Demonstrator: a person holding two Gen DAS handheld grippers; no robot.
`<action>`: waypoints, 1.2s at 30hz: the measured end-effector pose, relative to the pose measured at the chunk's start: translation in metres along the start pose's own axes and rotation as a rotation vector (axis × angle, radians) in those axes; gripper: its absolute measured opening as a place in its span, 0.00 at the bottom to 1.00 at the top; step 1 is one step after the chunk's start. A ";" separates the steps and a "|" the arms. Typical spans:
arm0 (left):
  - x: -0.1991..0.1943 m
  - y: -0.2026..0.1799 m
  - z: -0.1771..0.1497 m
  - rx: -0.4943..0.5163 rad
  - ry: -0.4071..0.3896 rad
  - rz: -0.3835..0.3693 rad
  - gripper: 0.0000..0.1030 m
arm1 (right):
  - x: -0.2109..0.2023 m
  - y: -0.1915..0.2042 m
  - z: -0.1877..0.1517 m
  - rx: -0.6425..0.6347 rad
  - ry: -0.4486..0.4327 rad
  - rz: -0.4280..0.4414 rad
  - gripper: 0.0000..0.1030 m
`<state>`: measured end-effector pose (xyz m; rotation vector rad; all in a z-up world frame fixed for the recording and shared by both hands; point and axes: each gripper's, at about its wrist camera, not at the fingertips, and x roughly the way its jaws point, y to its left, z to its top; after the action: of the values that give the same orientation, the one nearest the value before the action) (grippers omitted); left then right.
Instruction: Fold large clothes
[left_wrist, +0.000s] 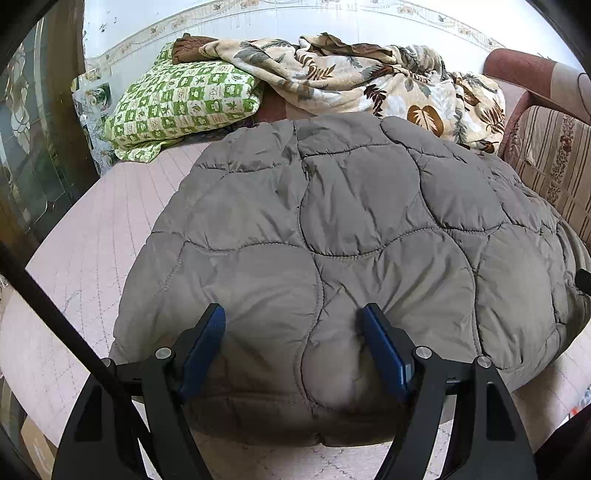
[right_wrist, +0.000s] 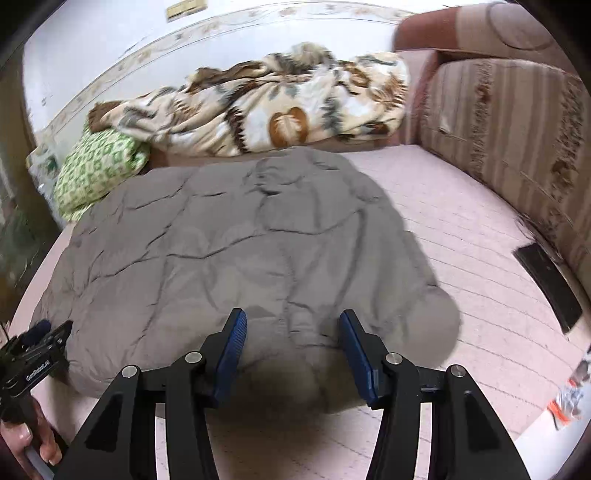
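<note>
A grey quilted puffer jacket (left_wrist: 351, 229) lies folded in a rounded pile on the pale pink bed cover (left_wrist: 99, 236). It also shows in the right wrist view (right_wrist: 229, 236). My left gripper (left_wrist: 293, 314) is open, its blue pads over the jacket's near edge with nothing between them. My right gripper (right_wrist: 291, 321) is open above the jacket's near right part, empty. The left gripper (right_wrist: 40, 343) shows at the left edge of the right wrist view, held by a hand. The right wrist view is blurred.
A green patterned pillow (left_wrist: 181, 99) and a leaf-print blanket (left_wrist: 369, 77) lie at the back by the wall. A striped sofa arm (right_wrist: 509, 140) stands at the right. A dark flat object (right_wrist: 546, 280) lies on the bed cover near it.
</note>
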<state>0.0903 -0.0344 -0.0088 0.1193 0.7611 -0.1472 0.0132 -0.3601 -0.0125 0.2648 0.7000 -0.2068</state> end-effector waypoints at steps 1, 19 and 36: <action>0.000 0.000 0.000 0.001 0.000 0.000 0.73 | 0.002 -0.004 0.001 0.014 0.007 -0.004 0.55; -0.010 0.023 0.030 -0.074 0.010 -0.047 0.73 | 0.007 -0.003 0.030 0.040 0.040 0.042 0.55; 0.074 0.038 0.104 -0.072 0.280 -0.059 0.76 | 0.106 0.038 0.109 -0.029 0.280 0.051 0.59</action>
<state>0.2207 -0.0200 0.0165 0.0496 1.0482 -0.1608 0.1685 -0.3681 0.0043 0.2869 0.9713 -0.1112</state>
